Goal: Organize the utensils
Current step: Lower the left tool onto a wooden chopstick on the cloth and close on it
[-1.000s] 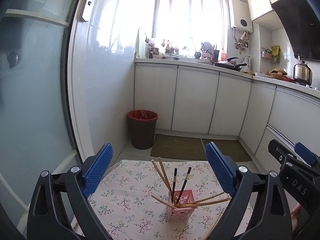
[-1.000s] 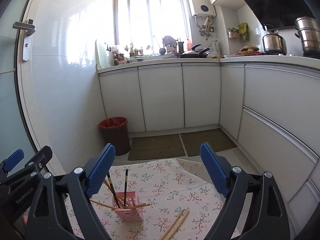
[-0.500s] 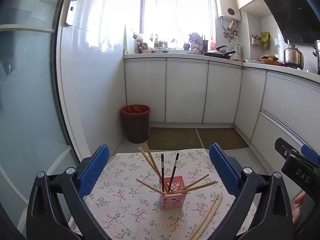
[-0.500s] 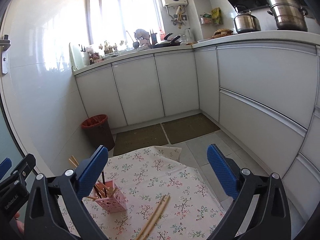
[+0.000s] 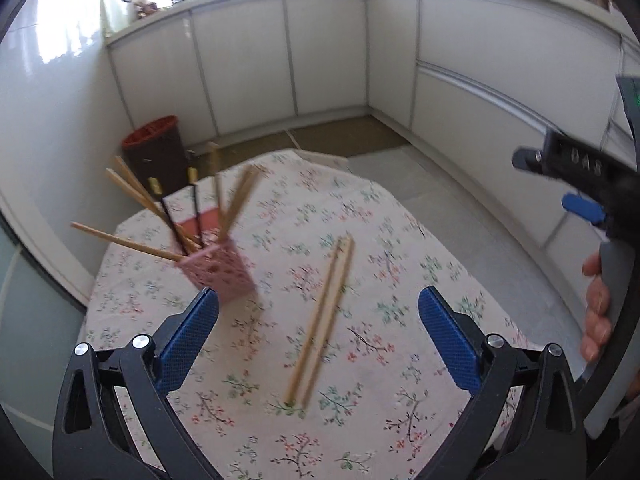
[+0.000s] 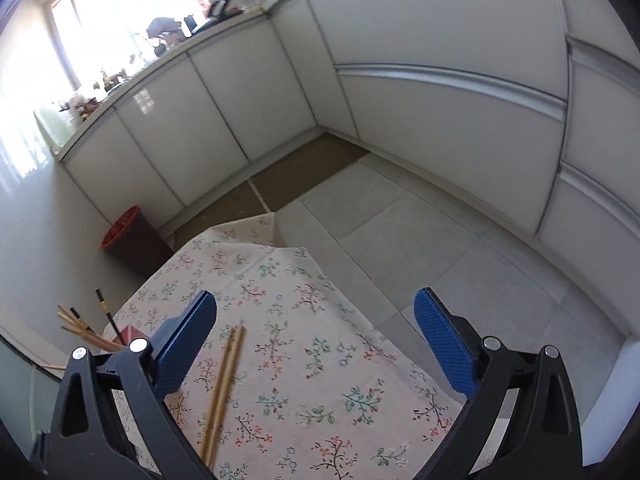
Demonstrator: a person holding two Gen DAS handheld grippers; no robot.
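A pair of wooden chopsticks (image 5: 322, 320) lies side by side on the floral tablecloth (image 5: 380, 248). My left gripper (image 5: 318, 334) hangs open just above them, with the pair lying in the gap between its blue pads. A pink perforated holder (image 5: 218, 270) stands to the left with several wooden and black chopsticks leaning out of it. In the right wrist view the same pair of chopsticks (image 6: 224, 384) lies by the left pad, and my right gripper (image 6: 316, 340) is open and empty over the cloth. The holder (image 6: 130, 334) is mostly hidden behind that pad.
A brown bin with a red liner (image 5: 154, 148) stands on the floor behind the table. White cabinets (image 5: 480, 80) line the back and right. A hand (image 5: 598, 316) holds the right gripper's body at the right edge. The table's far edge (image 6: 288, 248) drops to grey floor tiles.
Both grippers have tipped downward and dropped toward the table. The view has swung from the kitchen wall to the tablecloth. The loose chopsticks now lie between the left gripper's pads.
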